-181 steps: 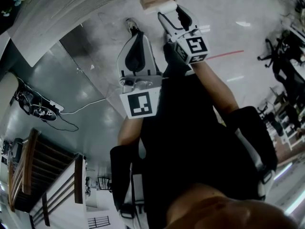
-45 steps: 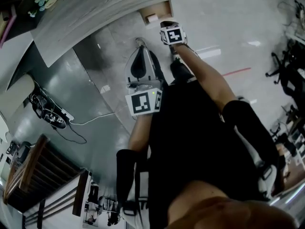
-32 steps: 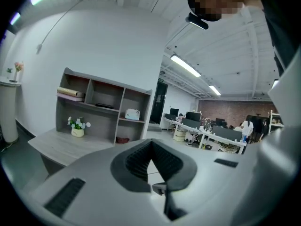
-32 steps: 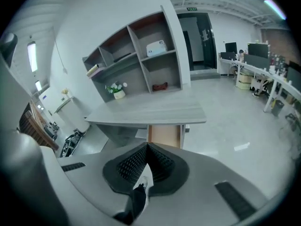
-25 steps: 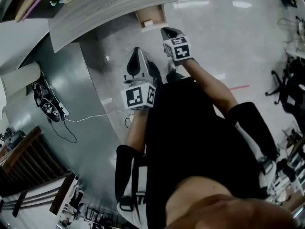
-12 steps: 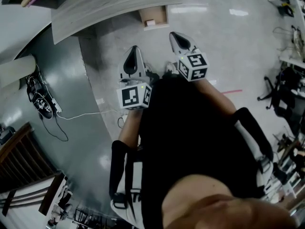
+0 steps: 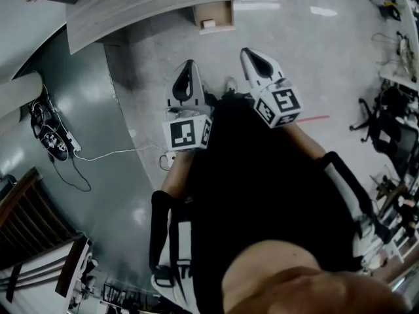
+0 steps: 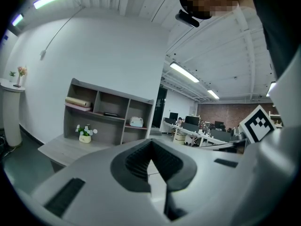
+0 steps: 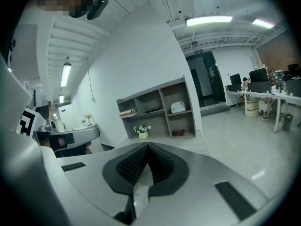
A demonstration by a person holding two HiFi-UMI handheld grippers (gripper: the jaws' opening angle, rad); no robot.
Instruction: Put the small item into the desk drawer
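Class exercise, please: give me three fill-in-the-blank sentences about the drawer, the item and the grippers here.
1. The desk drawer stands ___.
2. The small item lies ___ the drawer.
3. The left gripper and right gripper both hold ___.
Missing words: open; inside; nothing.
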